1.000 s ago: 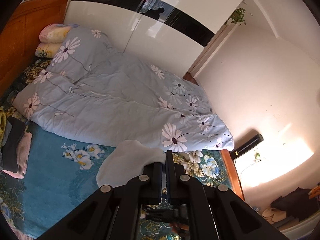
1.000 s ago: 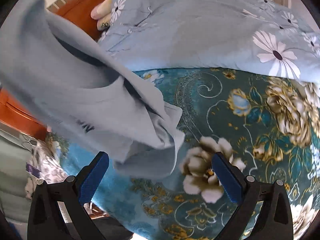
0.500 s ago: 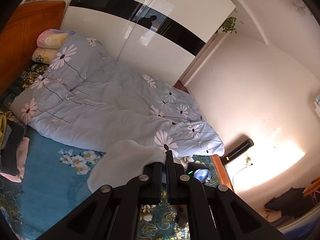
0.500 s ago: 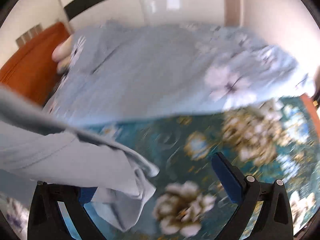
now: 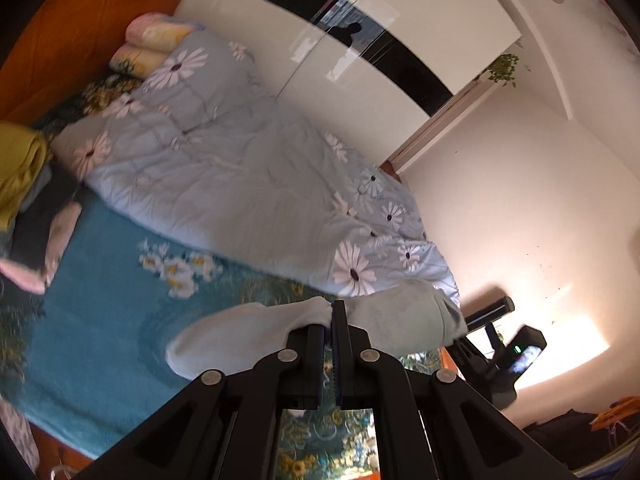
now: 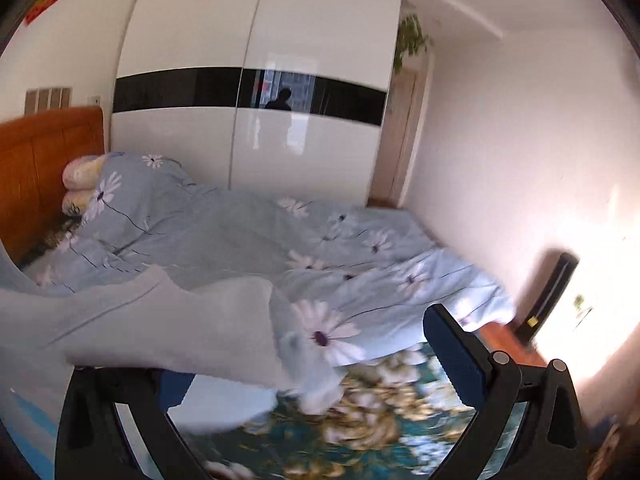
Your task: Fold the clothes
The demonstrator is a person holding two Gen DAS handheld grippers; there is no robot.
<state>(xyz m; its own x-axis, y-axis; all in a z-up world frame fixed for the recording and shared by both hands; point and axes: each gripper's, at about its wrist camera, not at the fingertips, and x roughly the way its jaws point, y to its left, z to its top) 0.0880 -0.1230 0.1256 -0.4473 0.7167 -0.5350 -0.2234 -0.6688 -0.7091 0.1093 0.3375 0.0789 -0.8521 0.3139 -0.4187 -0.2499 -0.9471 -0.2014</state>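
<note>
1. Left wrist view: the left gripper (image 5: 330, 322) has its two fingers pinched tight together on a fold of the pale blue shirt (image 5: 256, 340). The cloth bunches up at the fingertips and hangs off to both sides of them, up off the teal flowered bedsheet (image 5: 100, 280).
2. Same view, further back: a light blue daisy-print duvet (image 5: 240, 184) lies lumped along the far half of the bed, with two pillows (image 5: 156, 40) tucked at its top end against the orange wooden headboard (image 5: 72, 28). At the left edge there's a little pile of other clothes (image 5: 28, 200), yellow-green, dark and pink ones. The white wardrobe (image 5: 360, 40) with a black stripe runs behind the bed.
3. Also in that view, the other gripper shows low on the right, past the shirt's far end.
4. Right wrist view: the right gripper (image 6: 312, 372) is spread wide, its blue-padded fingers (image 6: 452, 352) well apart. It's got nothing clamped. The shirt (image 6: 160, 320) drapes across the left of the frame and covers the top of the left finger, so it's lying over it rather than being pinched.
5. Same view: the shirt's hanging edge is blurry. Below it is the bedsheet (image 6: 360, 432) with big cream flowers, and the duvet (image 6: 280, 240) beyond it.
</note>
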